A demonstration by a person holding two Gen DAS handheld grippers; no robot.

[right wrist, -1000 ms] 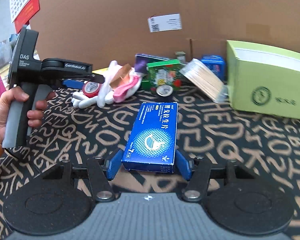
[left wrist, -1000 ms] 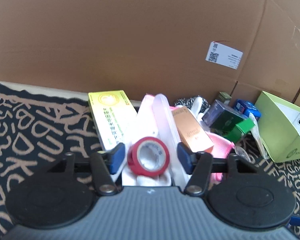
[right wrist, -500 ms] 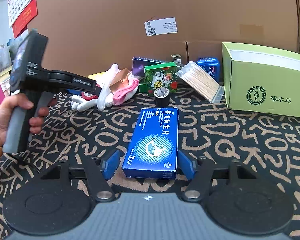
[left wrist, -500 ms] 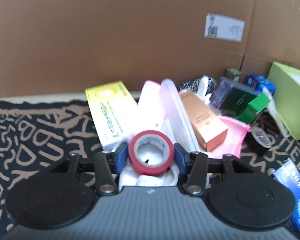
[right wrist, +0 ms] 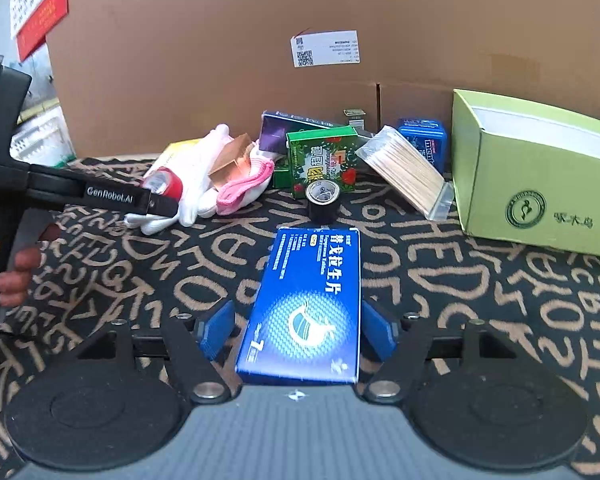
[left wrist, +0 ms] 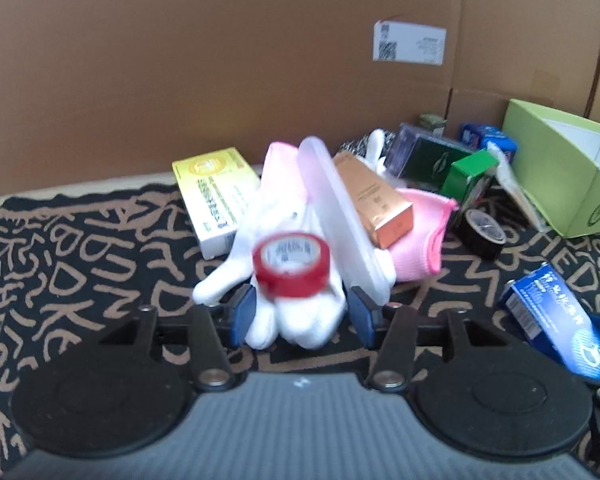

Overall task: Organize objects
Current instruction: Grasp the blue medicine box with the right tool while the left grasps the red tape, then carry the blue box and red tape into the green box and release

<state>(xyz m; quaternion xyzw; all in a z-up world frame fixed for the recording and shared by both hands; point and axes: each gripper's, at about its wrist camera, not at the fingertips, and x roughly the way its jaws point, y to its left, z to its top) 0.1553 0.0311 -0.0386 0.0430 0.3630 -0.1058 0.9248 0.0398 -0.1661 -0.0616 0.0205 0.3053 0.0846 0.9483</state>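
The red tape roll point(left wrist: 291, 263), earlier between the left gripper point(left wrist: 302, 314) fingers, now sits beyond them, open (blurred); right gripper point(right wrist: 296, 334) fingers have just been opening, clear of the blue box point(right wrist: 306, 306), bottom centre.

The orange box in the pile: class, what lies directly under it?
The orange box rests tilted on a pink-cuffed white glove, leaning beside a clear plastic case. Whatever lies deeper beneath the glove is covered.

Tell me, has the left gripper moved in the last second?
Yes: the left gripper pulled back from the green box toward the camera, off the red tape roll.
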